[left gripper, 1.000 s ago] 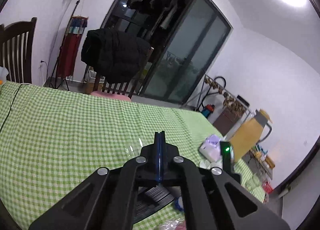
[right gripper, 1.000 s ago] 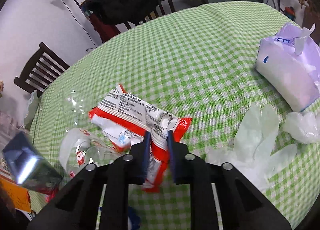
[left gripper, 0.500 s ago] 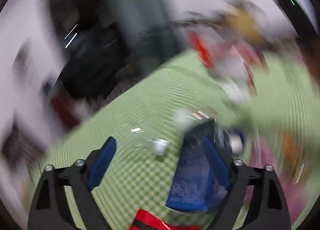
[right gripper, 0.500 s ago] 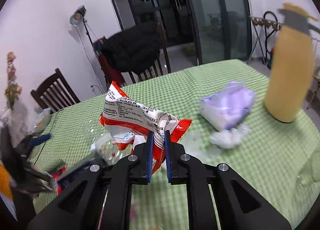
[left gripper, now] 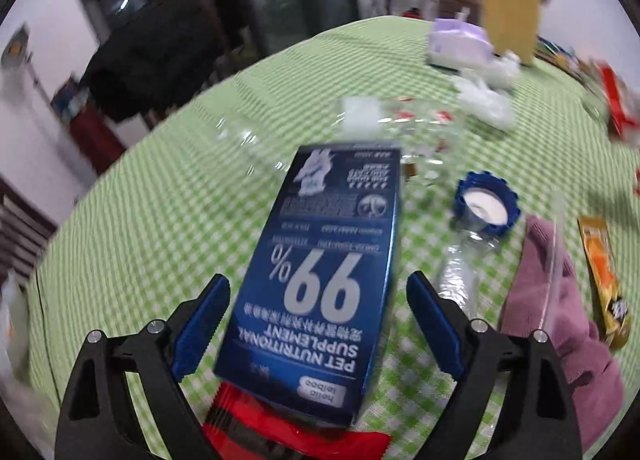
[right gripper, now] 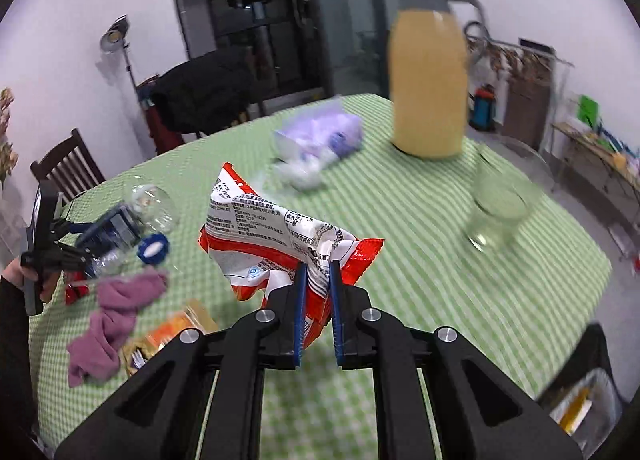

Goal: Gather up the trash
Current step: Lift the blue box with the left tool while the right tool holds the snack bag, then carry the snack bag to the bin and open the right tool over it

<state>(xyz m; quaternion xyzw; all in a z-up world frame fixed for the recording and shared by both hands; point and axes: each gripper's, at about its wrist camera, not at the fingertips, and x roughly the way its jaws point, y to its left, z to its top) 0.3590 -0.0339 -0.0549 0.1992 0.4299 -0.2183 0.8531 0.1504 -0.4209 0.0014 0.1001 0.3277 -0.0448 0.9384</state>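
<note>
My right gripper (right gripper: 318, 272) is shut on a crumpled red and white snack wrapper (right gripper: 272, 236) and holds it in the air above the green checked table (right gripper: 440, 260). My left gripper (left gripper: 318, 280) is open wide and points down over a blue pet supplement box (left gripper: 332, 260). The box lies between the blue pads with a gap on each side. It rests partly on a red wrapper (left gripper: 296, 436). In the right wrist view the left gripper (right gripper: 80, 244) is at the far left, in a person's hand, by the blue box (right gripper: 108, 236).
Beside the box lie a blue cap (left gripper: 486, 206), a crushed clear bottle (left gripper: 460, 276), a purple cloth (left gripper: 560, 320) and an orange packet (left gripper: 604, 280). Farther off stand a tissue pack (right gripper: 320, 136), a yellow jug (right gripper: 430, 72) and a glass (right gripper: 498, 212). A dark bin (right gripper: 580, 408) sits below the table's right edge.
The left gripper went from shut to open and tipped down over the blue box. The right gripper lifted the snack wrapper off the table and carried it to the right.
</note>
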